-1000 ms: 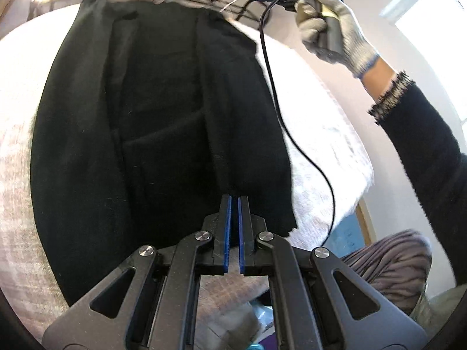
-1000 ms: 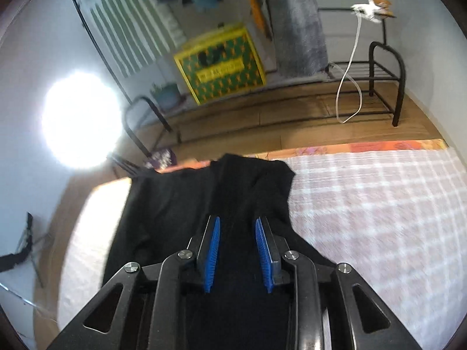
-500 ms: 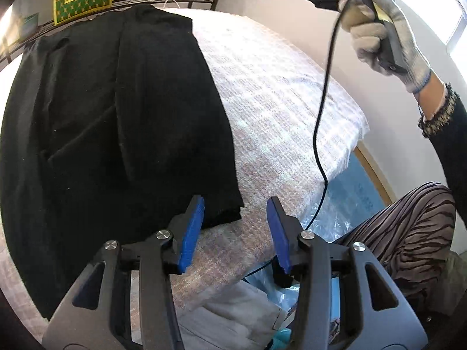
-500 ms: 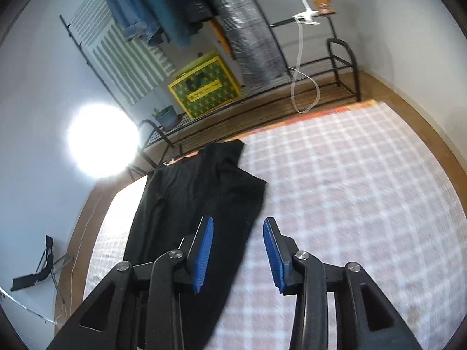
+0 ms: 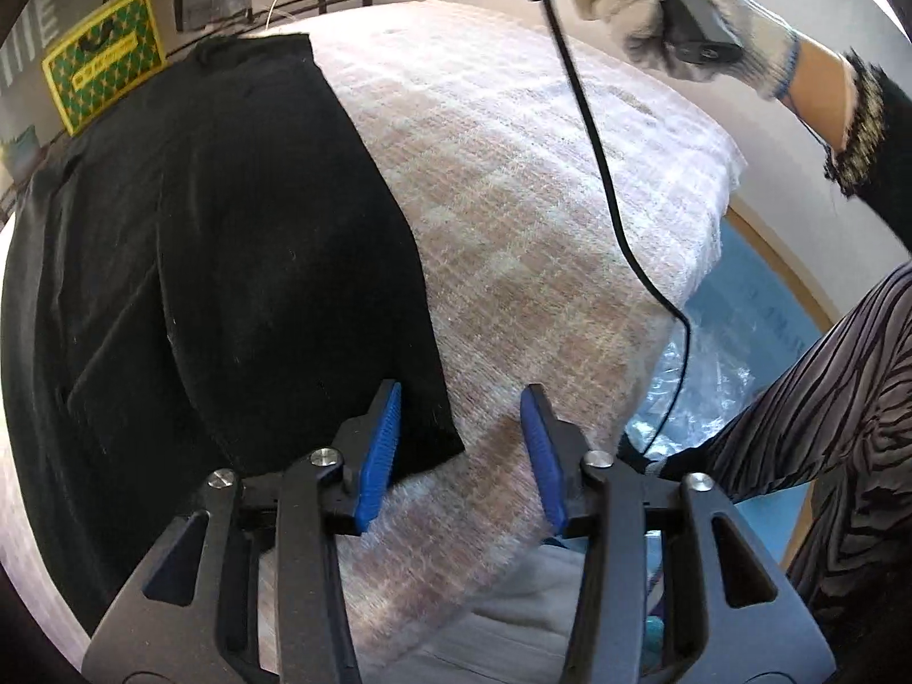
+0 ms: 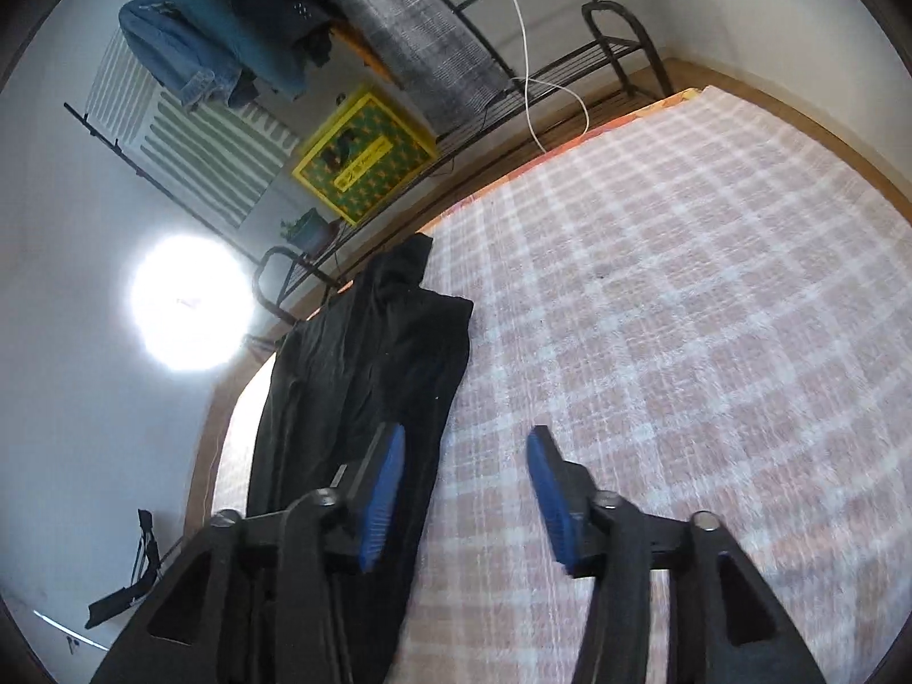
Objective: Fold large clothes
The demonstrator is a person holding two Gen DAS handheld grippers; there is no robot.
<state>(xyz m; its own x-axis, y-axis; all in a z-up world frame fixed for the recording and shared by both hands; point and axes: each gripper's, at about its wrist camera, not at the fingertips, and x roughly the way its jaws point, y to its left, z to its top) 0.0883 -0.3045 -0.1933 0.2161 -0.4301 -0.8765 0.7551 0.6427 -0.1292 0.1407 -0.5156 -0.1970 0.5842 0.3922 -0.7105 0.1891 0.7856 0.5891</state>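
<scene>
Black garment (image 5: pixel 216 262) is lying flat and folded lengthwise on our bed (image 5: pixel 513 228), along its left side, stretching from the near edge up to the far edge by the rack. We've got the left hand-held gripper (image 5: pixel 460 450) hovering over the garment's near right corner, wide open with nothing in it. The right hand-held gripper (image 6: pixel 466 490) is also spread wide and empty, up in the air above the checked cover, beside the garment's (image 6: pixel 365 393) right edge. Our gloved hand (image 5: pixel 672 5) holds its handle, cable (image 5: pixel 604 171) dangling down.
</scene>
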